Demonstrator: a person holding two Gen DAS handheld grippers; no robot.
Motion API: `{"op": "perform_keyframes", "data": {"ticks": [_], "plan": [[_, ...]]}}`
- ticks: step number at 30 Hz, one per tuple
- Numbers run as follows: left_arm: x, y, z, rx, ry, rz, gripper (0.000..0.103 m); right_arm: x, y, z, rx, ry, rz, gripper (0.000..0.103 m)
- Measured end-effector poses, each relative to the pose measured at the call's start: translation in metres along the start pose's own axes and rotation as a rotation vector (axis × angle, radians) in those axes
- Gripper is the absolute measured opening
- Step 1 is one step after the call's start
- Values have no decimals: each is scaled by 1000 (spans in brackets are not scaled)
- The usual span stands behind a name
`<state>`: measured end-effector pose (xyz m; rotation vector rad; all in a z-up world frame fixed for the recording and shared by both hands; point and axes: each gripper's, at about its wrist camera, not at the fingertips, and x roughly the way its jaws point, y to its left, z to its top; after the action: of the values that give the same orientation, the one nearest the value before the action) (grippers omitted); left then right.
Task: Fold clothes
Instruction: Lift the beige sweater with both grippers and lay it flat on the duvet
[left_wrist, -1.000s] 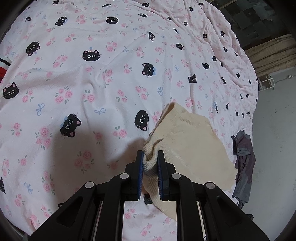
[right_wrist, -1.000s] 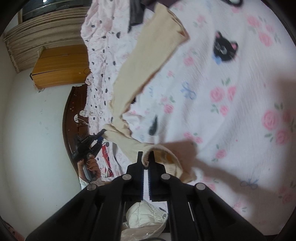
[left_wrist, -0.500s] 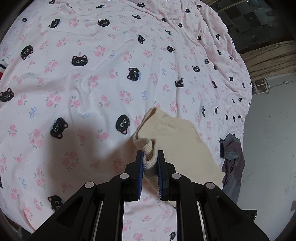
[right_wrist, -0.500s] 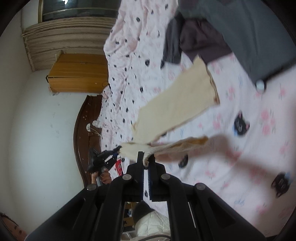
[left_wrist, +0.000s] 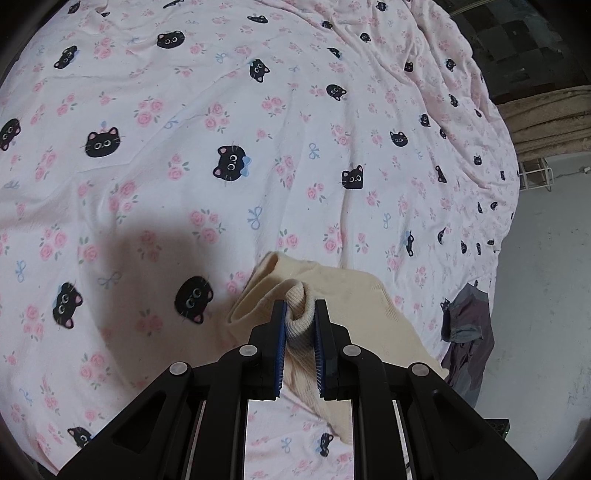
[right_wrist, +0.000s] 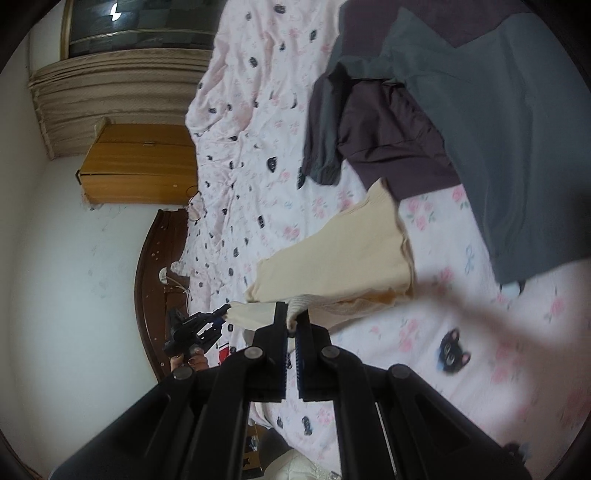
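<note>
Both tools grip the cream garment: left tool (left_wrist: 300, 314) clenched on a ribbed edge, right tool (right_wrist: 291, 317) on another edge. The garment (left_wrist: 343, 295) hangs stretched above the bed (left_wrist: 258, 147). Next, probably, lay it flat. Grey clothes (right_wrist: 480, 122) at 1 o'clock; cabinet (right_wrist: 144, 162) at 10.

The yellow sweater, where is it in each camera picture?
Left wrist view: the cream sweater is at bottom centre, its ribbed edge pinched in the left gripper.
Right wrist view: the sweater hangs mid-frame, clamped in the right gripper.
Shared landmark: the pink cat-print bedsheet.
</note>
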<state>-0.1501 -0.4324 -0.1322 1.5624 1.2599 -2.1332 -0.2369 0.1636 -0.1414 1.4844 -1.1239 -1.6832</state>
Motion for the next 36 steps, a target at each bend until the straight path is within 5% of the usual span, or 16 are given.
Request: {"op": "perform_keyframes", "data": {"ticks": [30, 36], "plan": [[27, -9, 24, 2, 1, 17, 12, 47, -36, 51, 57, 26, -106, 4], [36, 2, 30, -61, 11, 9, 13, 54, -43, 60, 93, 17, -164, 8]]}}
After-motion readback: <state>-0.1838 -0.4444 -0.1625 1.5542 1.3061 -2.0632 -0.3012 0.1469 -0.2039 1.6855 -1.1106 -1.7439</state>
